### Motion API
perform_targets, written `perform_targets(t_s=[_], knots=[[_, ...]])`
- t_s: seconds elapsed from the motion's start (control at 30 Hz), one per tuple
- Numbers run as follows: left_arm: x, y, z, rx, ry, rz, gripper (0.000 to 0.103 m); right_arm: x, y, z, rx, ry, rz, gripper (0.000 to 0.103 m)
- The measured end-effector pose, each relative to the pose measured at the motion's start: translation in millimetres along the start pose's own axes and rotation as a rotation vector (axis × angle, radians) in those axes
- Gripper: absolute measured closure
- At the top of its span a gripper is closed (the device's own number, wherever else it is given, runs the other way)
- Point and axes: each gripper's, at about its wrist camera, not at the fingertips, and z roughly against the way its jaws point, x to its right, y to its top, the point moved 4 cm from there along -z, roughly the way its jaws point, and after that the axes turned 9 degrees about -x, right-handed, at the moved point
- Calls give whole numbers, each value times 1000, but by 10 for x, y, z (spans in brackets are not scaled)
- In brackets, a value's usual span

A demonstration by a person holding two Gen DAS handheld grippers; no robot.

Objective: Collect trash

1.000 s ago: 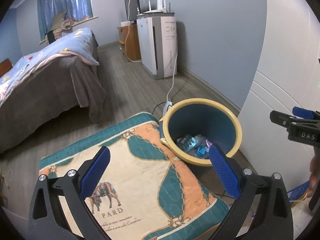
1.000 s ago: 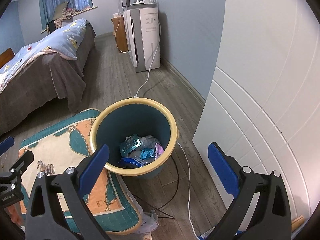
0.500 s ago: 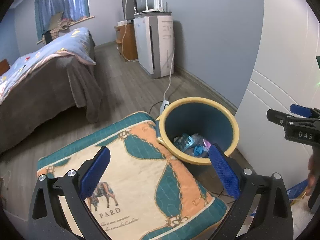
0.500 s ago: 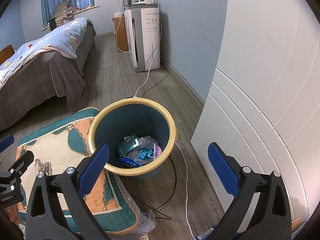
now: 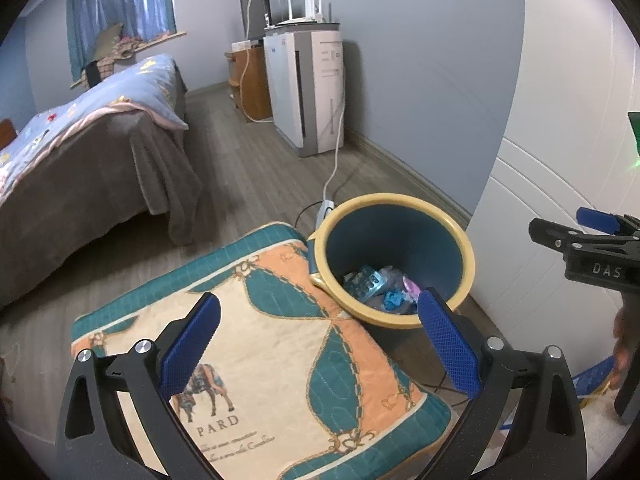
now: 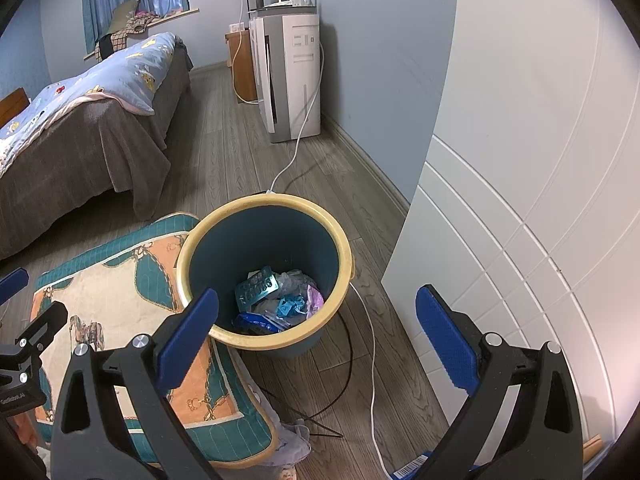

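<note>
A teal bin with a yellow rim [image 5: 468, 256] [image 6: 344, 240] stands on the wood floor beside a patterned cushion [image 5: 272, 360] [image 6: 100, 308]. Inside it lies a heap of trash [image 5: 380, 284] [image 6: 280, 300]: a teal blister pack, blue and purple wrappers, clear plastic. My left gripper [image 5: 320, 340] hovers open over the cushion, left of the bin, with nothing between its fingers. My right gripper [image 6: 316, 336] stands open above the bin's near rim, also empty. In the left wrist view the right gripper's side shows at the right edge.
A white panelled door [image 6: 520, 200] stands right of the bin. A white cable [image 6: 372, 360] and black cables run over the floor by the bin. A bed [image 5: 80, 152] is at left, an air purifier [image 5: 312, 88] by the far wall.
Both grippers have pulled back and up a little from the bin, so it looks slightly smaller and lower in view. Both stay open and empty.
</note>
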Motion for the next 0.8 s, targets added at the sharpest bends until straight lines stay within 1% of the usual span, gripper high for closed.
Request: perform_targets(t_s=[0.8], knots=[[0, -16, 7, 3, 4, -9, 5, -4, 1, 4, 0, -3, 1, 6]])
